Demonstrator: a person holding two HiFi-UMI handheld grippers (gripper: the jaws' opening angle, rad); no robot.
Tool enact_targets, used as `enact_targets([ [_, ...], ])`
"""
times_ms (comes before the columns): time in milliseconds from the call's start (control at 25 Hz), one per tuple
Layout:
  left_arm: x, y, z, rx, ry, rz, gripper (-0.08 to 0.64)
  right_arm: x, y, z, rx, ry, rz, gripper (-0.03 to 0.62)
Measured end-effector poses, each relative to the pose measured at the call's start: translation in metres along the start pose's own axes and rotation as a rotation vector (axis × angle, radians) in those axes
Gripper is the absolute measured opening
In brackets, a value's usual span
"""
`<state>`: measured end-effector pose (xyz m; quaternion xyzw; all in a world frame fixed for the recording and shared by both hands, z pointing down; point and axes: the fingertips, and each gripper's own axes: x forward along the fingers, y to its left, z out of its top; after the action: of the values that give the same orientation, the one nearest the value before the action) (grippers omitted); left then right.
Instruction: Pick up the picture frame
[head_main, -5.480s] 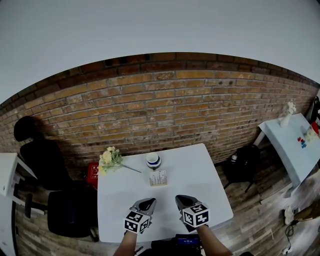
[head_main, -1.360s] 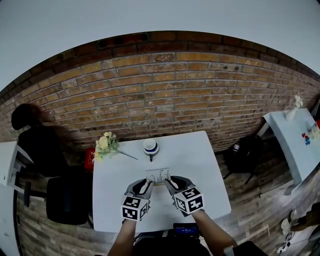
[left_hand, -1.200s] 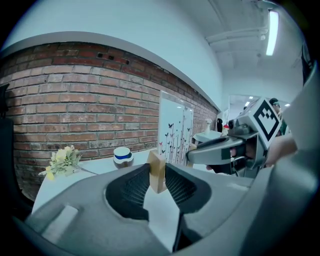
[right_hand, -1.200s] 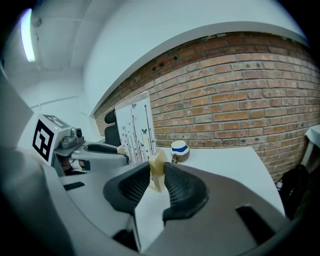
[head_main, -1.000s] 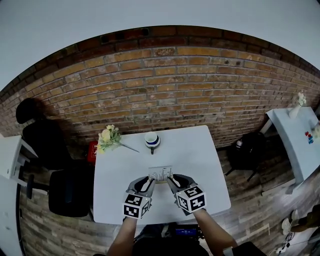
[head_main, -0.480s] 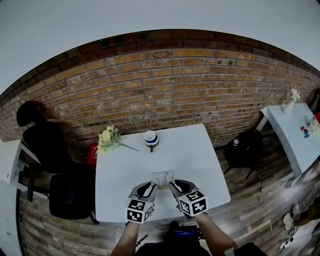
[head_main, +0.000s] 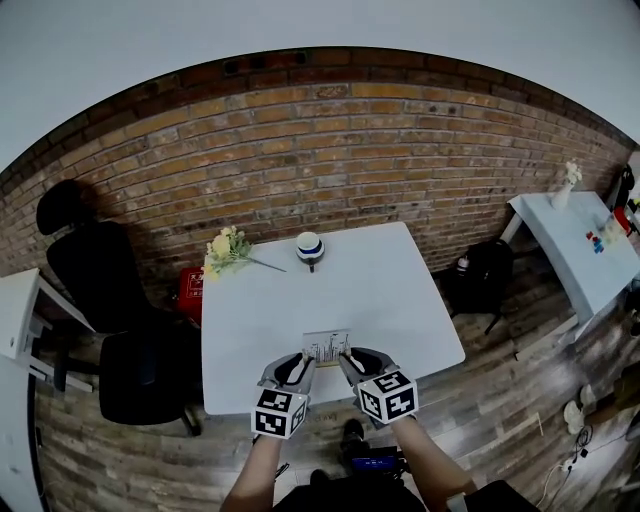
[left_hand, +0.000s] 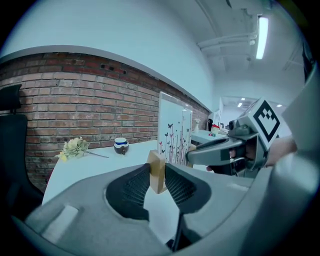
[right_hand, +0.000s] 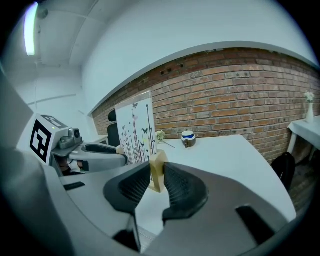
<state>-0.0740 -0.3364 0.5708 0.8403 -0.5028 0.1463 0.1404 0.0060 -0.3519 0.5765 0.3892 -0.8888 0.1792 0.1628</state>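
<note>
Two grippers share one load. The left gripper (left_hand: 157, 176) is clamped on the wooden block (left_hand: 156, 157) at one end of the picture frame (left_hand: 173, 131). The right gripper (right_hand: 157, 176) is clamped on the matching block (right_hand: 159, 158) at the other end. Gripping both ends likely keeps the thin white panel upright and level. The frame, printed with stems and butterflies, stands between the two grippers over the near edge of the white table (head_main: 385, 290). Whether its blocks have cleared the tabletop is hard to judge, because the jaws cover their lower ends. Farther back, a blue-banded cup (head_main: 310, 246) and a spray of flowers (head_main: 228, 247) sit at the table's far edge in front of the brick wall (head_main: 330, 150), well apart from the frame.
</note>
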Motion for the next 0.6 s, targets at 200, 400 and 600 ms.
enact_targets([
  [200,-0.043,-0.016,-0.021,0.027,0.006,-0.037,0.101,-0.029,0.039,-0.023,-0.004,0.000,-0.038,0.094],
  [400,-0.077,-0.036,-0.036,0.027,0.008,-0.060,0.103,-0.059,0.067,-0.041,0.002,0.000,-0.061,0.094],
  [600,-0.090,-0.058,-0.049,0.008,0.004,-0.067,0.101,-0.082,0.073,-0.057,-0.014,0.017,-0.072,0.092],
])
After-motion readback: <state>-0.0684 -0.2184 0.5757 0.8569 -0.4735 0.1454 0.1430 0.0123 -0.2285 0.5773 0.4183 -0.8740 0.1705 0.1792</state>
